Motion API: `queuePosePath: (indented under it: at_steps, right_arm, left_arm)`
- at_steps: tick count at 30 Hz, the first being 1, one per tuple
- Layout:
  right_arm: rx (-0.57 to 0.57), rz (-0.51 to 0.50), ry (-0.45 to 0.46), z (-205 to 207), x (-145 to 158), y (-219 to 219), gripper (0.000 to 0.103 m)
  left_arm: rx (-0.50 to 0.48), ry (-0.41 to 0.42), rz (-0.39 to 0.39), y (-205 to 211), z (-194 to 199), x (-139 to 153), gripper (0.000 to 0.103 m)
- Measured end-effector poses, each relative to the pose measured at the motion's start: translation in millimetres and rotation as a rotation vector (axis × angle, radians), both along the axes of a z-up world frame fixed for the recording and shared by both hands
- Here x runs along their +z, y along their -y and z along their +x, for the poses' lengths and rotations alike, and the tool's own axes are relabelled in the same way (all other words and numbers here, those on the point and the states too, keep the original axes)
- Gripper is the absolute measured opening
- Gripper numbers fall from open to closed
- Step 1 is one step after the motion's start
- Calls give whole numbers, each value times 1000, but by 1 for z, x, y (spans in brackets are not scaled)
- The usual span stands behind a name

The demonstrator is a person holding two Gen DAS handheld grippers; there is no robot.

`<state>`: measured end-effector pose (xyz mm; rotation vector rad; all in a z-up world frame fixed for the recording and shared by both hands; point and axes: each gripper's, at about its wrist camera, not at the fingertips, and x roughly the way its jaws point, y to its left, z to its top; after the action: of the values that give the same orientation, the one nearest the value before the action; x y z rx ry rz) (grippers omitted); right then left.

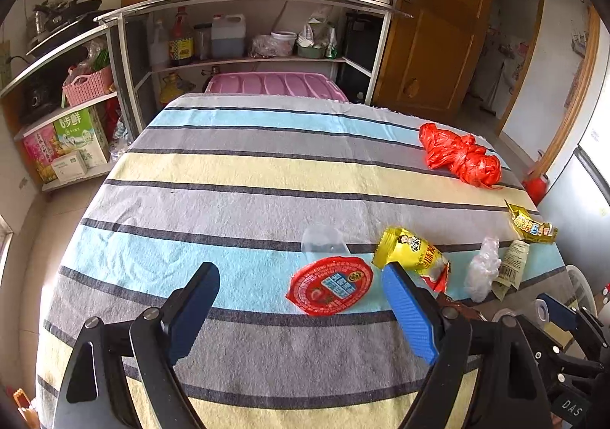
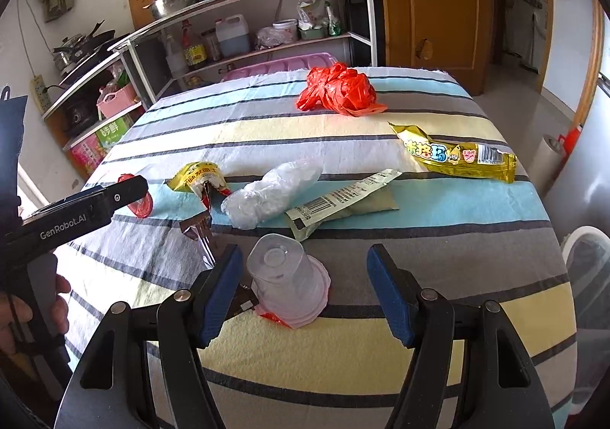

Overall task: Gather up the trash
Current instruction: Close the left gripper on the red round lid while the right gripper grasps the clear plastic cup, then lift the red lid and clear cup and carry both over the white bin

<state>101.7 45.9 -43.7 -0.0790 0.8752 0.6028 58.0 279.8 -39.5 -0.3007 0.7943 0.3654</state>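
Trash lies on a striped tablecloth [image 1: 236,170]. A red foil lid [image 1: 329,286] lies just ahead of my open left gripper [image 1: 301,295], nearer its right finger. A clear plastic cup [image 2: 288,286] lies on its side between the fingers of my open right gripper [image 2: 305,282]. Beyond are a yellow snack wrapper [image 2: 200,177], also in the left wrist view [image 1: 413,255], a crumpled clear film [image 2: 270,194], a pale sachet [image 2: 343,202], a gold wrapper [image 2: 455,154] and a red plastic bag [image 2: 337,90].
A metal fork [image 2: 200,234] lies left of the cup. A white bin [image 2: 585,265] stands off the table's right edge. Shelves with bottles and bowls [image 1: 244,29] stand behind the table, with a wooden door [image 1: 438,29] to their right.
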Motion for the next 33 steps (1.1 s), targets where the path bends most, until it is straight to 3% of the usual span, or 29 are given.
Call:
queuePosePath:
  at_steps: [5,9,17,19,33]
  right_arm:
    - [-6,15,-5,2,-1,-1,67]
    - [-10,7,-18,3,-4,-3,57]
    - [-18,9,-21,2,-4,-1,35]
    - [-17,12,-18,2,-4,-1,34]
    - [-30,32,2,-2,2,6,34]
  left_arm:
    - [23,1,-14,-3,5,-5,81]
    - [31,-5,-6,-3,6,-9,77]
    - [17,-16,-19,-3,9,-14,51]
    - [5,-16,-14,0,9,-14,45]
    - [-23,24,36,13,0,0,45]
